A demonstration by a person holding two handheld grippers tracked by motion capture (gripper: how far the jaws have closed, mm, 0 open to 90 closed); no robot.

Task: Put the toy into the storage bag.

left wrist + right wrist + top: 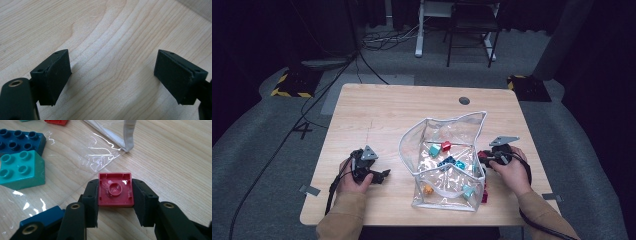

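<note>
Currently the right gripper (115, 207) is clamping its fingers (90, 197) on a red brick (115, 190), lying studs-down on the table (175, 157) just beside the clear zip pouch (447, 165). Several bricks, among them a teal brick (21, 170), are already lying inside the pouch; the red one is seemingly awaiting transfer. The left gripper (112, 80) is resting over bare table, fingers spread and empty.

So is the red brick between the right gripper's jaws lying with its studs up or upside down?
Upside down. In the right gripper view the red brick shows its hollow underside with the round tube, and the right gripper presses on its two sides.
</note>
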